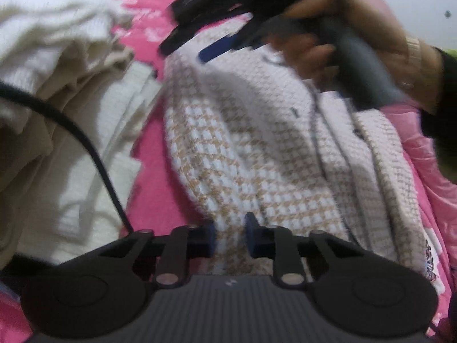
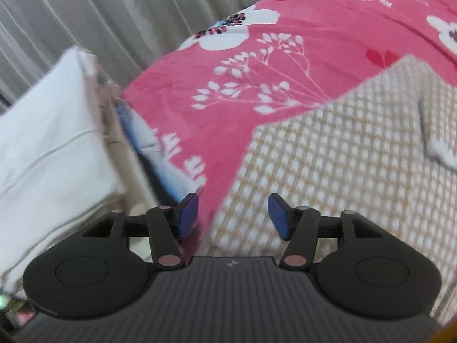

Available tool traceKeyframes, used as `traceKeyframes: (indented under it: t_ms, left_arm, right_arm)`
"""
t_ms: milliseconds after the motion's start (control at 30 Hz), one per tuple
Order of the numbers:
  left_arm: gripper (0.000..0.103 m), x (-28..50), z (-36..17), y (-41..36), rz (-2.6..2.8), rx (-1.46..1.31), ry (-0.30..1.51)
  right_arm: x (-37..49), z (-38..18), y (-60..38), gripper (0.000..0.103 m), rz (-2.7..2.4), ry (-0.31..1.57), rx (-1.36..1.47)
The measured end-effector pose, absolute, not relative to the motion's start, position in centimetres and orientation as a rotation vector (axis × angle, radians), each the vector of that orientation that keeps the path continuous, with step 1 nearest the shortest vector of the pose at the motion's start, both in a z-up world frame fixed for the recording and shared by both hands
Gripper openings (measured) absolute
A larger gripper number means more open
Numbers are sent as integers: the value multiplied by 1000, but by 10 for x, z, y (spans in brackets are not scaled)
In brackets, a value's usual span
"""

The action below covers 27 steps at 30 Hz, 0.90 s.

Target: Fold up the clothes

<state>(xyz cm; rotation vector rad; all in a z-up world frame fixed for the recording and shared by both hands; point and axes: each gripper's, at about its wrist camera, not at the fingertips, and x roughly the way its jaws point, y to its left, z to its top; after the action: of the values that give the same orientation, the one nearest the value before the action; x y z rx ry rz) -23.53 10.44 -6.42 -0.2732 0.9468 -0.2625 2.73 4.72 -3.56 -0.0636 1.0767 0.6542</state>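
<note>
A white and tan houndstooth garment [image 1: 242,148] lies crumpled on a pink floral blanket [image 1: 151,171]. My left gripper [image 1: 232,237] is at its near edge, and its blue pads pinch a raised fold of the checked cloth. In the left wrist view a person's hand [image 1: 308,54] holds my right gripper [image 1: 182,53] above the garment's far side. In the right wrist view the right gripper [image 2: 233,217] stands open over the edge of the garment [image 2: 328,157], nothing clamped between its pads.
A heap of cream clothes [image 1: 57,85] lies left of the garment, crossed by a black cable [image 1: 85,140]. In the right wrist view the blanket [image 2: 257,85] stretches ahead, with a white pillow-like cloth [image 2: 42,143] and a grey curtain [image 2: 85,14] to the left.
</note>
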Motion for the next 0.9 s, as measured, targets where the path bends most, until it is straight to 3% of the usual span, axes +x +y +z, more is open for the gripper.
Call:
traceKeyframes:
  t_ms: [333, 433, 500, 600, 900]
  left_arm:
    - [17, -244, -47, 89, -371, -199, 811]
    - [17, -247, -40, 87, -395, -195, 784]
    - [17, -246, -34, 87, -412, -201, 769]
    - [17, -246, -27, 82, -447, -194, 735]
    - [17, -233, 5, 34, -645, -153, 654]
  right_arm:
    - [22, -64, 89, 61, 610, 1025, -440]
    - [18, -62, 86, 43, 607, 988, -512]
    - [16, -59, 82, 20, 603, 968, -542]
    - [19, -41, 59, 14, 615, 954, -438]
    - [14, 30, -64, 13, 553, 870, -78]
